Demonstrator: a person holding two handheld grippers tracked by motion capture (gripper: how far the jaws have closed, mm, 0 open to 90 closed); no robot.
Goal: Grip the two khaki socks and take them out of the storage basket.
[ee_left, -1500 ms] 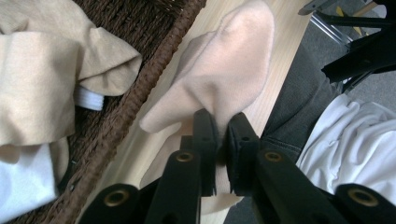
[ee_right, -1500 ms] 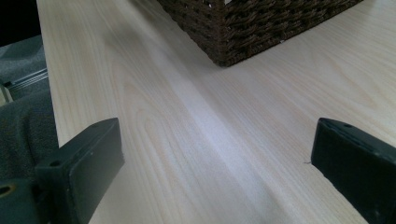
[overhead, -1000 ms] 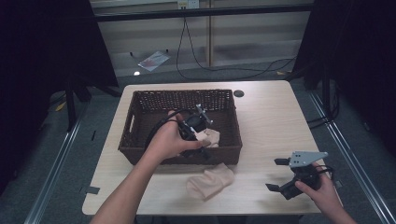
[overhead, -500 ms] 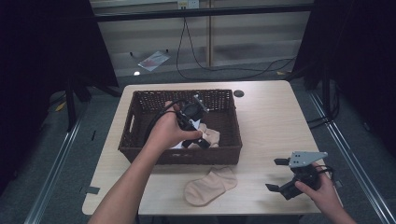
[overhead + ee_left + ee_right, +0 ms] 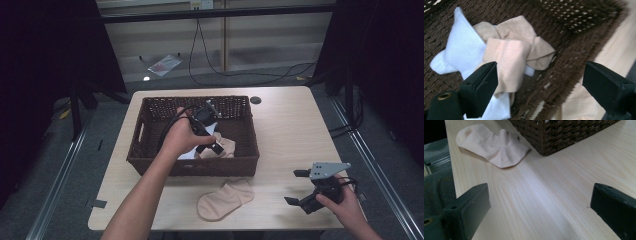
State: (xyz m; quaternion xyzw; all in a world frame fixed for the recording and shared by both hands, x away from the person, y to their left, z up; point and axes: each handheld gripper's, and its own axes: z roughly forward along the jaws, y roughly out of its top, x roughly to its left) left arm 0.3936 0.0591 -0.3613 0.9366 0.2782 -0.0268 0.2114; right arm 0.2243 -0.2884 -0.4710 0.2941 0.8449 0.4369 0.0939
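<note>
Peach sock (image 5: pixel 511 57) under wide left tongs (image 5: pixel 540 82), in wicker basket (image 5: pixel 150 107) on pale wood table (image 5: pixel 290 130).

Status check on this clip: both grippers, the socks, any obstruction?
Left gripper open, just released crumpled beige sock inside brown wicker basket. Right gripper open, idle. Nothing blocking.
</note>
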